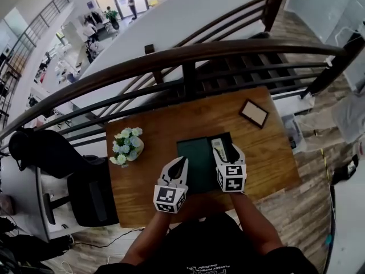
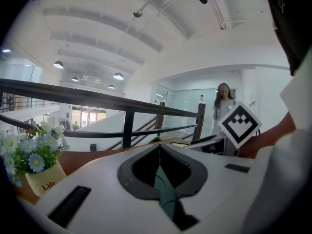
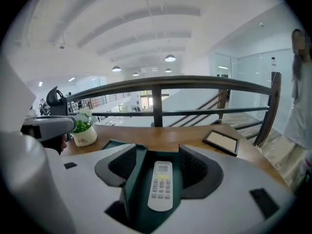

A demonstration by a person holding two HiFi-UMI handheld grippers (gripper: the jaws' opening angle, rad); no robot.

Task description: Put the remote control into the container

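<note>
Wood table [image 1: 171, 124] by railing [image 1: 228, 46], prob. mezzanine.

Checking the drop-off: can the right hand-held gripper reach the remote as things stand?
Probably yes: the remote lies in the open-topped container, and the right hand-held gripper hangs above it, jaws apart, nothing between.

the word "life" printed on the white flower pot [image 2: 45, 182]

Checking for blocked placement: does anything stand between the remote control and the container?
Nothing visible does. The remote control already lies inside the green container, seen between the open right gripper's jaws, which do not touch it.
</note>
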